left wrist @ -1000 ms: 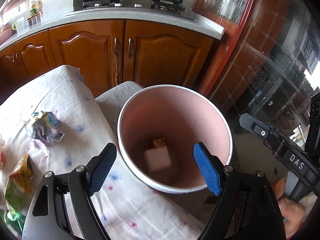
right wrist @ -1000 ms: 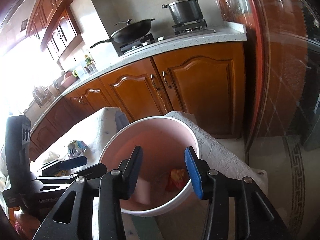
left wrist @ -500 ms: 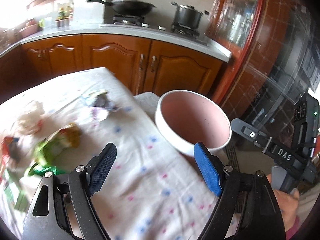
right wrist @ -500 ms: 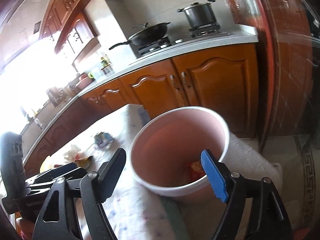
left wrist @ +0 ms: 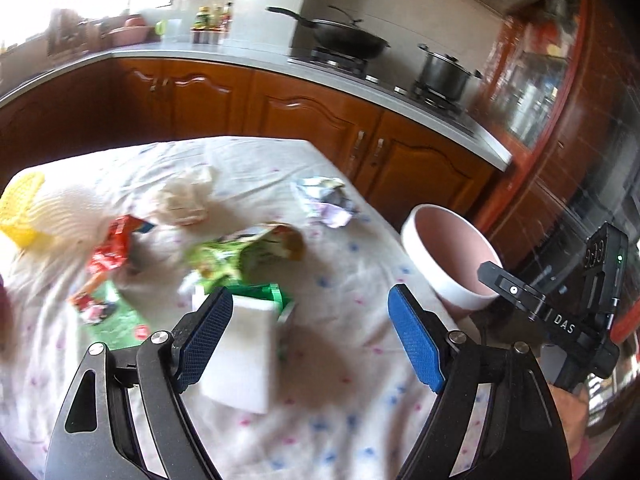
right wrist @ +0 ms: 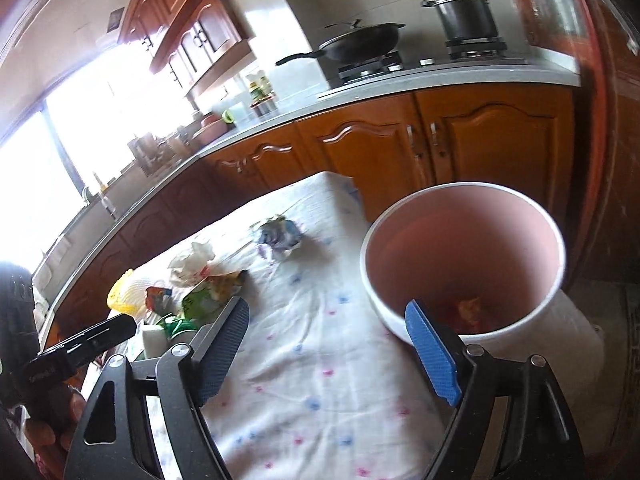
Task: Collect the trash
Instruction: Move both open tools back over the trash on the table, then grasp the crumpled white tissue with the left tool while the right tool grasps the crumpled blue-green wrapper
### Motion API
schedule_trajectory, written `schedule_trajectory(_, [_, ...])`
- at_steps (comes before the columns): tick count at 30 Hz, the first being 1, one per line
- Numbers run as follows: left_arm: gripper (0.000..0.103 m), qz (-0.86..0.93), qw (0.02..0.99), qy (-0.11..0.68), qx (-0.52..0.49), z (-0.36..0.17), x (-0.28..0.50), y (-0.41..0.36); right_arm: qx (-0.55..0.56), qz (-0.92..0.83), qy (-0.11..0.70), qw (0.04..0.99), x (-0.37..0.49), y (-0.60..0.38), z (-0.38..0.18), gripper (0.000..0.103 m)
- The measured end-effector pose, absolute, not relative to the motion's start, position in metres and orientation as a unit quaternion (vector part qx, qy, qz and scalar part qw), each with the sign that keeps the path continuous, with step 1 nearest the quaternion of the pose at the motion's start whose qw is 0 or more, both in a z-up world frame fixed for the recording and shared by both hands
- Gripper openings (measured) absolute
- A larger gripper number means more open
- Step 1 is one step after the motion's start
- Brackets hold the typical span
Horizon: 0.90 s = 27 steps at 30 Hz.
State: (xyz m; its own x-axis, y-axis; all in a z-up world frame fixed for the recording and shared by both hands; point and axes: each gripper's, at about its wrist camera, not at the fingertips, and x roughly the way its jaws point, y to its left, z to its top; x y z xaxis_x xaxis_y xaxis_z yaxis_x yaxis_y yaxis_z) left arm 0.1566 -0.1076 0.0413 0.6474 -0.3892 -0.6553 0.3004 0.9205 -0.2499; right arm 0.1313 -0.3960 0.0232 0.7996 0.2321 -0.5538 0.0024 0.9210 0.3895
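Observation:
A table under a white flowered cloth (left wrist: pixel 344 392) holds the trash: a white foam block (left wrist: pixel 244 360), a green snack bag (left wrist: pixel 244 254), a red wrapper (left wrist: pixel 112 248), a crumpled tissue (left wrist: pixel 186 200) and a crumpled silvery wrapper (left wrist: pixel 328 202). My left gripper (left wrist: pixel 310 308) hangs open over the cloth, its left finger just above the foam block and holding nothing. The pink bin (right wrist: pixel 464 240) stands off the table's right edge with red and orange scraps (right wrist: pixel 468 312) at its bottom. My right gripper (right wrist: pixel 326 312) hovers beside the bin's near rim, its jaws opening and empty.
A yellow mesh piece (left wrist: pixel 20 208) and a flat green packet (left wrist: pixel 116 316) lie at the table's left. Wooden kitchen cabinets (left wrist: pixel 312 128) with a grey counter, a wok (left wrist: pixel 344 42) and a pot (left wrist: pixel 444 70) run behind. A red glass-fronted cabinet (left wrist: pixel 560 92) stands at right.
My left gripper swung left from above the bin to above the trash on the table. The right gripper's jaws spread wide and it drew back left from over the bin.

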Motion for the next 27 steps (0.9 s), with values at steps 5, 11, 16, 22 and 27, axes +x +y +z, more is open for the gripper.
schedule_trajectory(5, [0.082,-0.172,0.906,0.38,-0.07,0.04,0.164,-0.084,0.18,0.076,0.312,0.93,0.139,-0.377,0.027,0.082])
schedule_trajectory(11, [0.082,-0.16,0.905,0.387,-0.077,0.04,0.174,-0.068,0.165,0.089,0.316,0.93,0.152,-0.357,0.032,0.082])
schedule_trajectory(16, [0.082,-0.145,0.907,0.387,-0.076,0.044,0.186,-0.053,0.156,0.099,0.319,0.93,0.166,-0.345,0.035,0.083])
schedule_trajectory(22, [0.083,-0.124,0.908,0.396,-0.06,0.045,0.215,-0.037,0.14,0.11,0.324,0.929,0.189,-0.331,0.038,0.087])
schedule_trajectory(27, [0.083,-0.1,0.909,0.402,-0.046,0.043,0.251,-0.026,0.126,0.116,0.328,0.929,0.216,-0.322,0.039,0.092])
